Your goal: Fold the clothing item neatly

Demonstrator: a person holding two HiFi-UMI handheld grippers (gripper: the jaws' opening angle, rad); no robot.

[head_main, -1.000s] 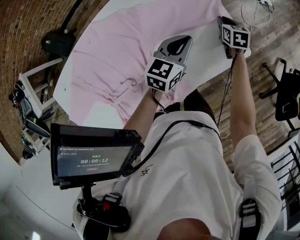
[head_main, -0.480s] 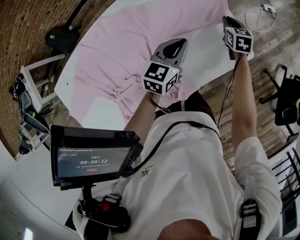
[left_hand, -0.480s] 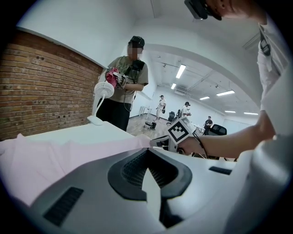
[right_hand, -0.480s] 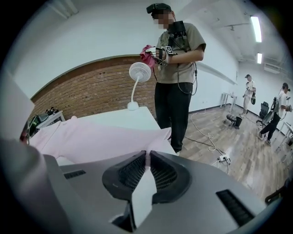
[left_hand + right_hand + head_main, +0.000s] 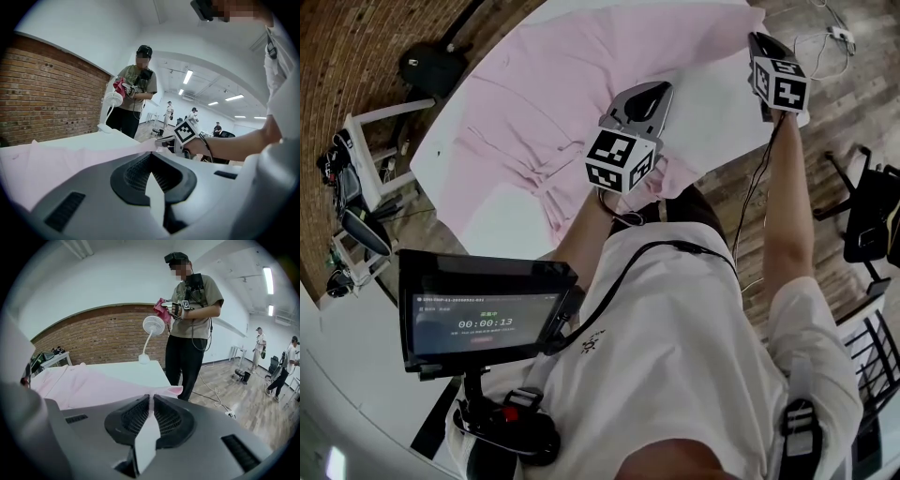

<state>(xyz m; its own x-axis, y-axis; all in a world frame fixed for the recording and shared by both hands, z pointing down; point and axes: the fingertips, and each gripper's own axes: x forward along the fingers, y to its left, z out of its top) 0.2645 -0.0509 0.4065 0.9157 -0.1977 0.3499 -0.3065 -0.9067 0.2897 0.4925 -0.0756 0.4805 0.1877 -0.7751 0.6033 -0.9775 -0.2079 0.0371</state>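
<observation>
A pink garment [image 5: 553, 84] lies spread on the white table [image 5: 722, 94]. My left gripper [image 5: 664, 86] is shut at the garment's near hem, and the cloth [image 5: 70, 161] runs off to the left of its closed jaws [image 5: 153, 154]. My right gripper [image 5: 754, 37] holds the garment's right corner at the table's far right. Its jaws have just been closing, and pink fabric [image 5: 176, 390] sits pinched between them [image 5: 151, 397], a corner poking past the tips. The hem stretches between the two grippers, and the right gripper [image 5: 165, 139] shows ahead in the left gripper view.
A small white fan [image 5: 152, 326] stands on the table's far end. A person [image 5: 190, 310] stands just beyond it. A black chair [image 5: 872, 216] is on the right, a white rack [image 5: 370, 159] on the left. A screen [image 5: 483, 314] hangs at my chest.
Both grippers have risen a little with the hem, the right one more. The garment's right corner has lifted off the table with it.
</observation>
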